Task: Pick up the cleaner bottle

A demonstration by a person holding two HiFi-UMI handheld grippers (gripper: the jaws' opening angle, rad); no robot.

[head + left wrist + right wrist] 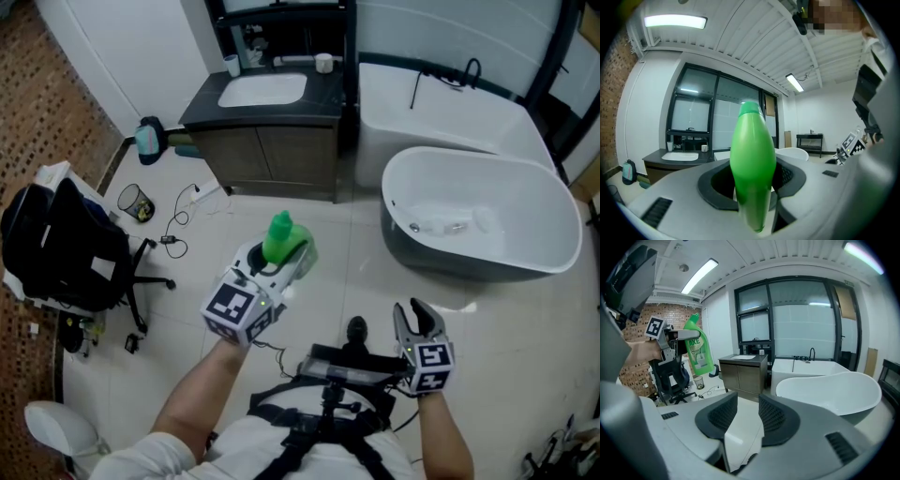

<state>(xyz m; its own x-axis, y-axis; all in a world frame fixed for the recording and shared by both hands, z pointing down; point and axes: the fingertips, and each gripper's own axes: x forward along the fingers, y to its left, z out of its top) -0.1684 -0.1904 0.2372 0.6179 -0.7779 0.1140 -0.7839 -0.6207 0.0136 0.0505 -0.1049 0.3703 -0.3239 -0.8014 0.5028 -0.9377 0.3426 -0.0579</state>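
Green cleaner bottle (281,236) sat centre frame, held off the floor | I had my left gripper (278,264) clamped on its body, cap upward | my right gripper (419,317), lower right, jaws narrowly apart, nothing between | bathtub (525,262) upper right.

Head view steeply down; gripper views low, near-level, toward shared vanity (272,155) and bathtub (469,261)

**Cleaner bottle (281,239) held in mid-air.**
Green plastic body with a green cap on a bent neck and a pale printed label on one face. It is roughly upright, clamped between the jaws of the left tool (284,262), well above the floor.
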